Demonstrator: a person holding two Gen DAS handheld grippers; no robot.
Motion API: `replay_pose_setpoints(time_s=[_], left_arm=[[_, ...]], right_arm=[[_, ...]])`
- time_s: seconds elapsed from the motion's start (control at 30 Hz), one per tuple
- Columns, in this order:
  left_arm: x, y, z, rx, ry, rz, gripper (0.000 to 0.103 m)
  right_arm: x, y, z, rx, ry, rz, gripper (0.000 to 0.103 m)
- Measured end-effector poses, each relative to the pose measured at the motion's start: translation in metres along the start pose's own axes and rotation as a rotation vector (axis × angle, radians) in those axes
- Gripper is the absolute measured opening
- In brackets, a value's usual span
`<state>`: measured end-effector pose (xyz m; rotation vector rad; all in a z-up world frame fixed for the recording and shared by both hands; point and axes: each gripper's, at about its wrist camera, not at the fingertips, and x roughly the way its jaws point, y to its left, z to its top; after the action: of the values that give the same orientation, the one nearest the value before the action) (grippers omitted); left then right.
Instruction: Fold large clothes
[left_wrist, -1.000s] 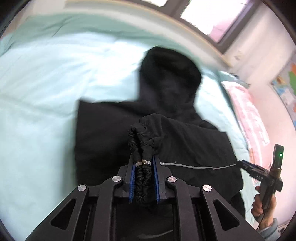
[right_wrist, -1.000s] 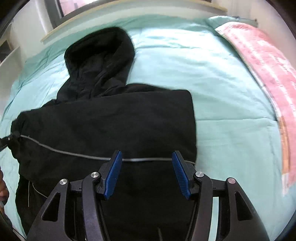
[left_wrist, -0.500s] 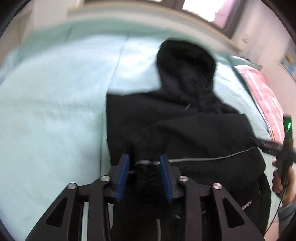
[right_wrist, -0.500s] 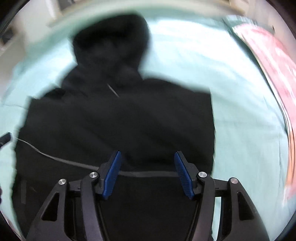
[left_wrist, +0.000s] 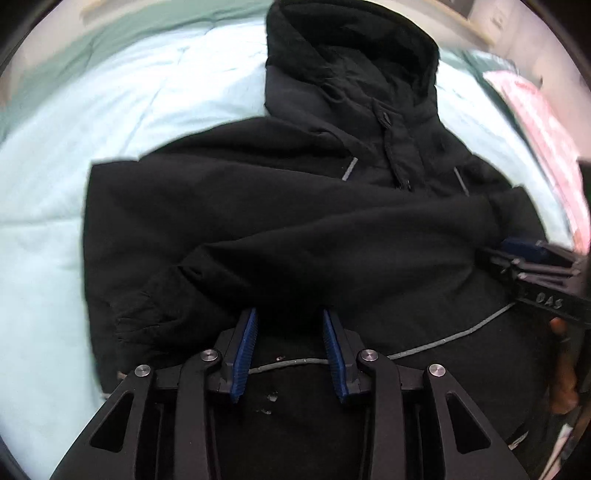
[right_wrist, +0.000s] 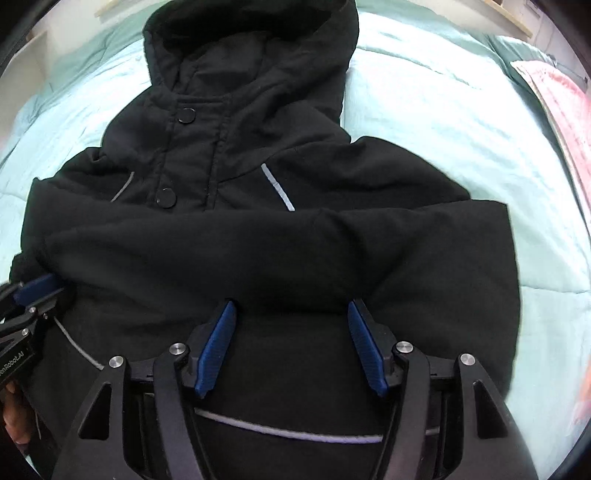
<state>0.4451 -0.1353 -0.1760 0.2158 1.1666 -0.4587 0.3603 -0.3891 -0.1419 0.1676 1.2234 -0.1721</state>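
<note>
Lying front-up on the pale green bedspread (right_wrist: 424, 110), the black hooded jacket (right_wrist: 258, 240) has both sleeves (left_wrist: 295, 251) folded across its chest; hood and hem remain unfolded. Left gripper (left_wrist: 290, 350) and right gripper (right_wrist: 291, 343) hover above it, jaws spread, empty.

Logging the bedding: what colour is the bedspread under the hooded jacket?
Pale mint green bedspread, clearest in the right wrist view.

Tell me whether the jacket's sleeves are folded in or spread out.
Folded in. On the black jacket, both sleeves lie across the chest below the hood, one cuff resting on the body.
</note>
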Motion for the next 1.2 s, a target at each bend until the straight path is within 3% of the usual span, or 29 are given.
replay_pose_setpoints(time_s=[0.03,0.1,0.2,0.3,0.4,0.43,0.53,0.6,0.73,0.87,0.93,1.03,1.1,1.2], left_arm=[[-0.008,-0.002,0.000,0.010,-0.010,-0.008,0.037],[-0.044,-0.001,-0.005,0.022,-0.077,-0.116,0.040],[-0.081,0.009,-0.024,0.008,-0.143,-0.189,0.054],[-0.071,0.018,-0.042,-0.023,-0.110,-0.181,0.054],[-0.019,0.030,-0.050,-0.073,-0.004,-0.150,0.051],[-0.008,0.030,-0.056,-0.056,-0.001,-0.130,0.051],[-0.009,0.016,-0.058,0.025,-0.008,-0.052,0.052],[-0.017,0.015,-0.053,0.022,0.011,-0.046,0.051],[-0.057,0.019,-0.040,-0.027,-0.005,-0.064,0.050],[-0.144,0.013,0.002,0.024,-0.185,-0.053,0.051],[-0.176,0.012,0.037,0.036,-0.250,-0.069,0.055],[-0.209,0.018,0.080,0.046,-0.336,-0.078,0.067],[-0.215,0.021,0.109,0.049,-0.370,-0.062,0.073],[-0.192,0.027,0.149,0.036,-0.359,-0.030,0.073]], right_arm=[[-0.014,0.000,-0.002,-0.010,-0.011,0.010,0.051],[-0.047,-0.001,-0.015,-0.039,-0.072,0.043,0.050],[-0.086,-0.013,-0.047,-0.060,-0.116,0.059,0.052],[-0.075,-0.028,-0.072,-0.036,-0.053,0.056,0.052],[-0.037,-0.041,-0.093,-0.026,0.024,0.031,0.051],[-0.029,-0.041,-0.094,-0.032,0.030,0.030,0.051],[-0.027,-0.034,-0.093,-0.079,0.042,-0.019,0.052],[-0.027,-0.035,-0.090,-0.056,0.071,-0.013,0.054],[-0.049,-0.041,-0.070,-0.009,0.153,-0.016,0.054],[-0.132,-0.053,-0.035,0.017,0.013,0.028,0.054],[-0.173,-0.057,-0.001,0.049,-0.078,0.059,0.057],[-0.204,-0.055,0.052,0.081,-0.181,0.106,0.059],[-0.209,-0.051,0.080,0.079,-0.226,0.107,0.061],[-0.185,-0.049,0.116,0.097,-0.229,0.103,0.062]])
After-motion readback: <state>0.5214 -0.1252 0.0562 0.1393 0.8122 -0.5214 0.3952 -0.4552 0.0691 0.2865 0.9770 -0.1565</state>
